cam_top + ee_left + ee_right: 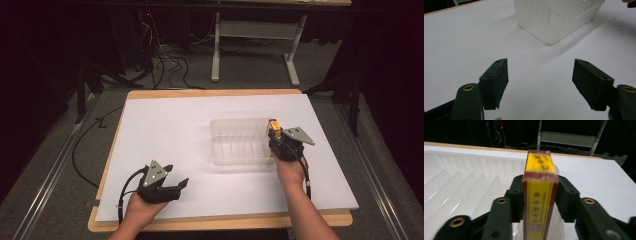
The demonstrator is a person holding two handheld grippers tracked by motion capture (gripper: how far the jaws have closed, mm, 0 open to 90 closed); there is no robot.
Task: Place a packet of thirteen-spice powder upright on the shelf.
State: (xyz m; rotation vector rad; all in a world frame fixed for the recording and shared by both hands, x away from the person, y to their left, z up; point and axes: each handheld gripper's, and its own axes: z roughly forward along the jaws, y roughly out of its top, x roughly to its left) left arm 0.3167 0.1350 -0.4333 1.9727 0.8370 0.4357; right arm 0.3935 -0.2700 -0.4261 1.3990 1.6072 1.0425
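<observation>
One box (539,195), red-edged with a yellow face and printed characters, stands upright between the jaws of the right gripper (539,202), at the centre of the right gripper view. The pads sit against its two long sides, so I read it as grasped, though perhaps only lightly. In the high view the box (274,125) shows right of centre, poking up above the right gripper (282,142), at the right end wall of the tray (235,150).

That tray is one clear plastic bin with thin upright dividers forming a row of narrow slots; five or so fins show at the lower left of the right gripper view (461,187).

The step in hand looks like setting the box into the end slot of the tray. The next move would call for keeping the box upright, lining it up between two dividers, lowering it in, then letting go and lifting clear without tipping it.

The left gripper (540,82) is released, jaws spread wide with nothing between them, resting over the white table sheet (461,45) at the lower left of the high view (162,182), well apart from the tray (559,20).

There are two grippers.
</observation>
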